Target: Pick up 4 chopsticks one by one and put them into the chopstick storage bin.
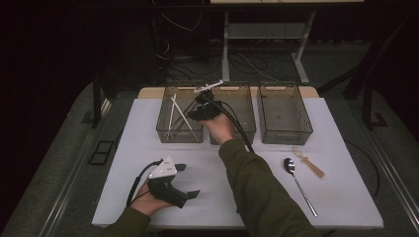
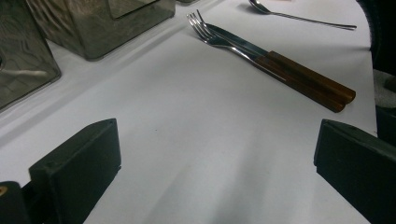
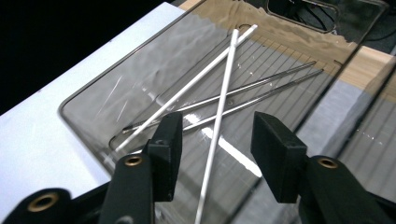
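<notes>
My right gripper (image 1: pixel 197 114) hangs over the left clear bin (image 1: pixel 180 138), jaws parted. Inside the bin (image 3: pixel 88 109) lie two white chopsticks (image 3: pixel 187 88) crossed over a pair of thin metal ones (image 3: pixel 261 81). One white chopstick (image 3: pixel 224 84) runs through the gap of the right gripper (image 3: pixel 217 140), and neither pad presses on it. My left gripper (image 1: pixel 190 180) rests low at the table's near left, wide open. Bare white tabletop lies between the jaws of the left gripper (image 2: pixel 217 158).
Two more clear bins (image 1: pixel 242 113) (image 1: pixel 285 113) stand in a row to the right. A spoon (image 1: pixel 291 168) and a small wooden-handled utensil (image 1: pixel 309 160) lie at the right. Two forks with brown handles (image 2: pixel 280 70) lie ahead of the left gripper, the spoon (image 2: pixel 299 18) beyond them.
</notes>
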{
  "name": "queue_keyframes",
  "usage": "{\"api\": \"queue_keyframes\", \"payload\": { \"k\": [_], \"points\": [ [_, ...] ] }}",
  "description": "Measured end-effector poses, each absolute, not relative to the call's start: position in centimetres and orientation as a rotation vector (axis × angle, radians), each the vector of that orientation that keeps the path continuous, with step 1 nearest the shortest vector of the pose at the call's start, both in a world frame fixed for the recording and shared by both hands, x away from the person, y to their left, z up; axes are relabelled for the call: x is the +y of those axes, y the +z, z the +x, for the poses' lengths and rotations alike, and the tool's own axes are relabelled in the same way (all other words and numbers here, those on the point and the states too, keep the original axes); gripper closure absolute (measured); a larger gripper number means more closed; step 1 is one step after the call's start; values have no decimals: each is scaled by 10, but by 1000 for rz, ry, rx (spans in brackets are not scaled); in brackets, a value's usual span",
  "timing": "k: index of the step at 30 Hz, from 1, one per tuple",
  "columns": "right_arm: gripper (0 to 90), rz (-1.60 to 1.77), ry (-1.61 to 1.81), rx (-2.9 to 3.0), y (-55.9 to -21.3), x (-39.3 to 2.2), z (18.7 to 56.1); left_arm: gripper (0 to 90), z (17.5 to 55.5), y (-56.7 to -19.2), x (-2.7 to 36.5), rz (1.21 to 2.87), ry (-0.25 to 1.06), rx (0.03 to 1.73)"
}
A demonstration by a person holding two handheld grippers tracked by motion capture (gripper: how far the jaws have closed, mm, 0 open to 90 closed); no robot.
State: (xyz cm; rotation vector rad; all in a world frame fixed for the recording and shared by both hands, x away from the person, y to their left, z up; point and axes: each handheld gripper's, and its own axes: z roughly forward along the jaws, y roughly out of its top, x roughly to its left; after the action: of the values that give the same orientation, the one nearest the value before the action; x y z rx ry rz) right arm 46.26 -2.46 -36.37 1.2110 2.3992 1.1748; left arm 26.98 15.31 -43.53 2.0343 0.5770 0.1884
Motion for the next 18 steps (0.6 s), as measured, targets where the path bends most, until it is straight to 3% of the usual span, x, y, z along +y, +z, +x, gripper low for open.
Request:
{"api": "queue_keyframes", "payload": {
  "k": [5,18],
  "points": [
    [475,1189,1212,2431,-357,-43,452,0,270,-436,153,2037,194,579],
    [460,1112,1284,2441,-345,-95,418,0,269,-438,151,2042,201,599]
  ]
}}
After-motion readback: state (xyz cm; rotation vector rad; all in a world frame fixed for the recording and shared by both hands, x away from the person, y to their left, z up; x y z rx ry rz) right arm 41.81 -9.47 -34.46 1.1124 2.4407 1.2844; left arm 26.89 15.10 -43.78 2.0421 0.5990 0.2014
